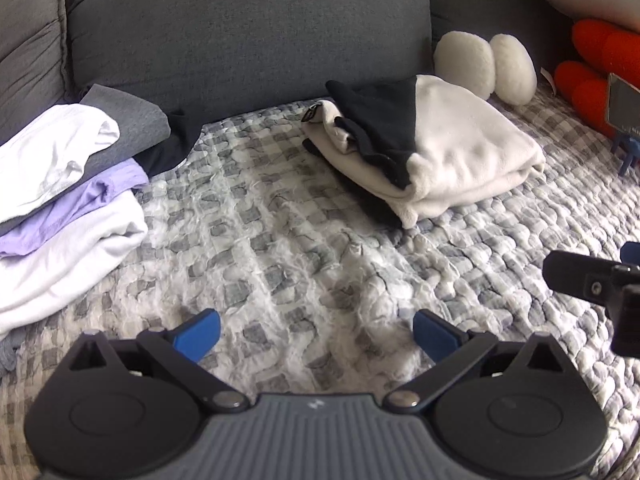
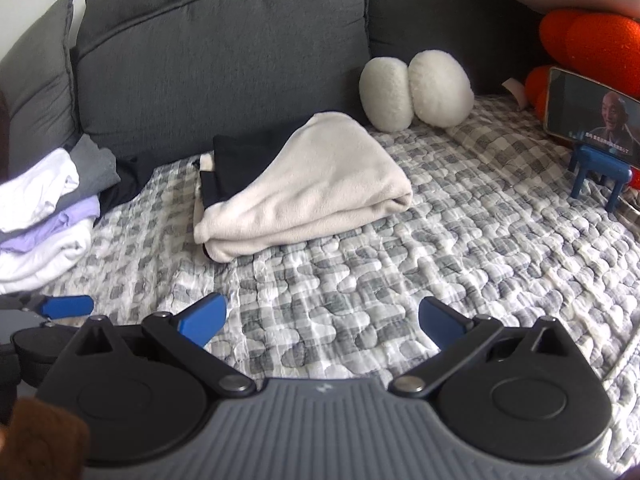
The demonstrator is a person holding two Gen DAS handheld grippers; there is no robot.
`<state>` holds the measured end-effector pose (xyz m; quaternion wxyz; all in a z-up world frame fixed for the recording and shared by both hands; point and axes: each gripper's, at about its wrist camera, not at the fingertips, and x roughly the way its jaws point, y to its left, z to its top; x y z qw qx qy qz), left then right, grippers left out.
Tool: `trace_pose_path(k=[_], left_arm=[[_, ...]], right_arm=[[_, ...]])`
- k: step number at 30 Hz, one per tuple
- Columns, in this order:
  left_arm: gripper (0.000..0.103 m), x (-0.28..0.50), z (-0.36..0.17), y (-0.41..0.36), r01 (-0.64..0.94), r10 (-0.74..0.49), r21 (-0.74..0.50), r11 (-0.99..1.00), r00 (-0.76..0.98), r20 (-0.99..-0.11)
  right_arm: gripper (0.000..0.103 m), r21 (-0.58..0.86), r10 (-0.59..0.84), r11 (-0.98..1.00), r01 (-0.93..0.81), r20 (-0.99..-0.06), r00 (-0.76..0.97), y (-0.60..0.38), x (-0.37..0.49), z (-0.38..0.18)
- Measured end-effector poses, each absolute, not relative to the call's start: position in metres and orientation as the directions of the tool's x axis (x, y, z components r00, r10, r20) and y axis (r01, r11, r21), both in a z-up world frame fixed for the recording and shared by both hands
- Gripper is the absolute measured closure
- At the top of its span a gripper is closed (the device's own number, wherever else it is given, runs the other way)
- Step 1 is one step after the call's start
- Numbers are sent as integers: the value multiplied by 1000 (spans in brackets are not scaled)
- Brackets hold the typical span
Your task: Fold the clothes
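Both tongs [image 1: 316,336] [image 2: 322,322] gaping, folded cream garment [image 1: 460,152] [image 2: 320,176] ahead, apart.

Soft even daylight, faint shadows, mild glare on white clothes [image 1: 52,160], strong fisheye bending at edges, slight blur

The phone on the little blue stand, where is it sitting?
The phone stands at the right wrist view's far right on the checked quilt, before the orange cushions.

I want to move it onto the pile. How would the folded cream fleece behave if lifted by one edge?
The cream fleece looks thick and soft, so it would probably droop and unfold. The black garment tucked into it may slip out.
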<state>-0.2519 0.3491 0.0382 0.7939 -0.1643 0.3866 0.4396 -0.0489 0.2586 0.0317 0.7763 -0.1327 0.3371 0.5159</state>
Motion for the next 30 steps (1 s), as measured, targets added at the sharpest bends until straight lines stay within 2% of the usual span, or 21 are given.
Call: trace_pose_path(k=[30], left_arm=[[1,-255,46,345,-824,555,67,562,316,-770]], right_arm=[[0,197,736,429,-881,-642,215,249,-49,39]])
